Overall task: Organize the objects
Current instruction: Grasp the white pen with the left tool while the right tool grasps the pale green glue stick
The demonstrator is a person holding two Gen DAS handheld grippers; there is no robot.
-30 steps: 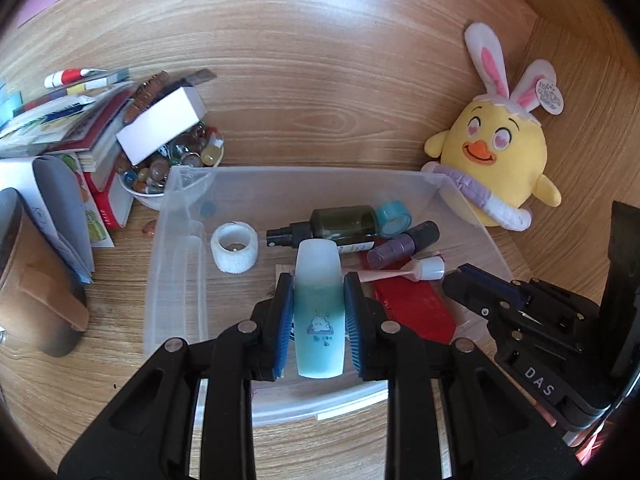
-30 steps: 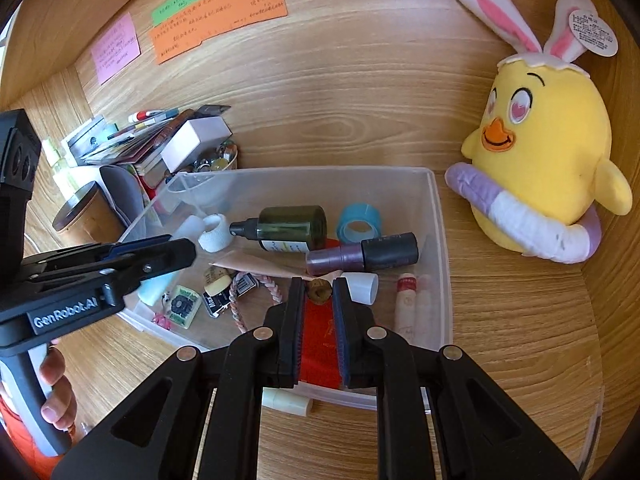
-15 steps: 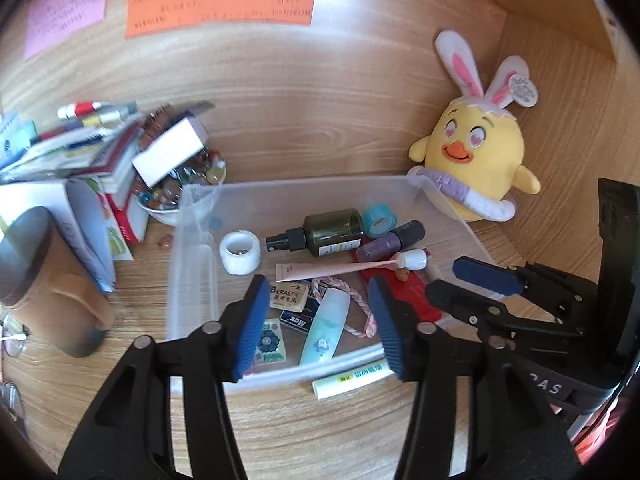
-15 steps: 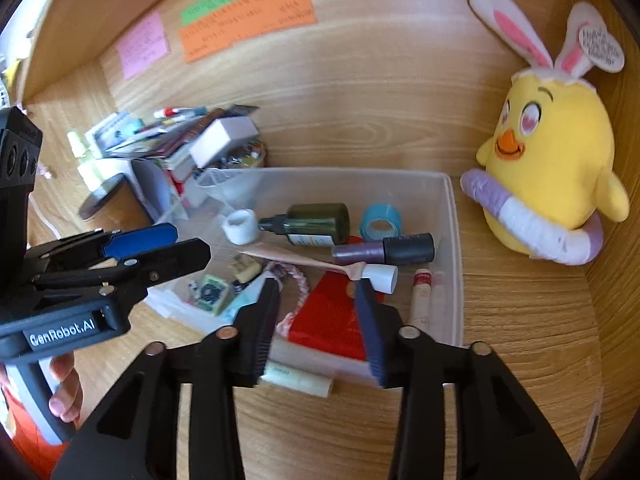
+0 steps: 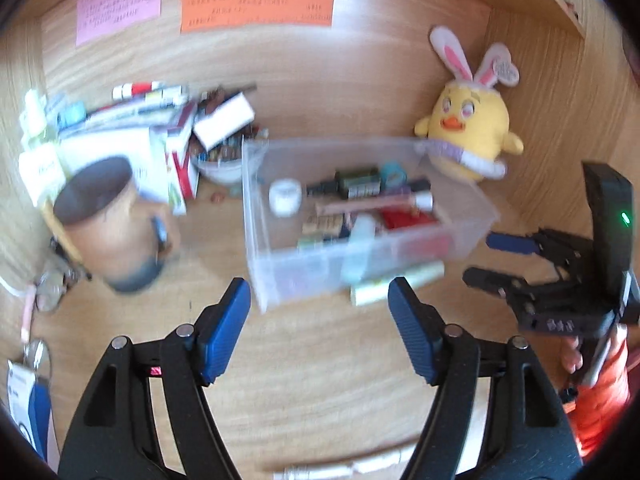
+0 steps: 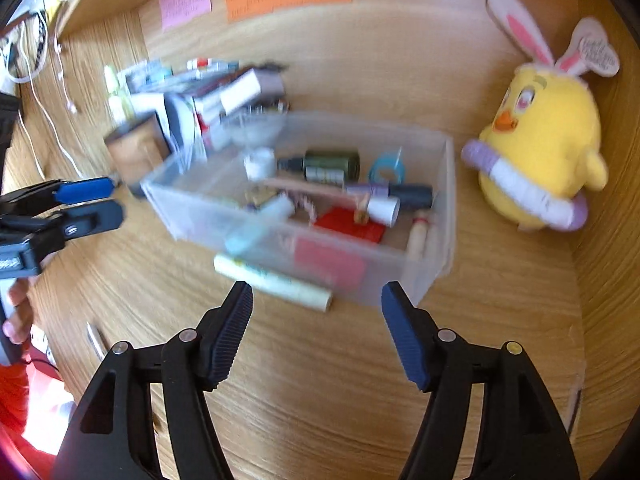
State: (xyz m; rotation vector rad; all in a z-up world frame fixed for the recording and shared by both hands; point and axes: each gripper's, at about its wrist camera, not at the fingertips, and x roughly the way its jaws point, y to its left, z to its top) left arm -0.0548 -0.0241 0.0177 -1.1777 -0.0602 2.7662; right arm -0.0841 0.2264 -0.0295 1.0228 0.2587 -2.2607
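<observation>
Objects for sorting mostly sit inside the clear plastic bin on the wooden desk: a dark green bottle, a blue tape roll, a red card, a pale blue tube leaning on the near wall. One cream tube lies outside, touching the bin's near wall. A yellow plush chick stands just right of the bin; a brown cup and a heap of books crowd its left.

Both grippers hover short of the bin, pointing down at it. The left gripper has just been spreading its jaws and holds nothing; the right gripper likewise, its fingers parted over bare desk with nothing between them.

My worry is the cream tube: round, and tight against the wall, so a finger may not fit behind it, and a careless pinch could roll it away or shove the light bin into the chick. The two grippers are also close enough to clash if both reach for it.
</observation>
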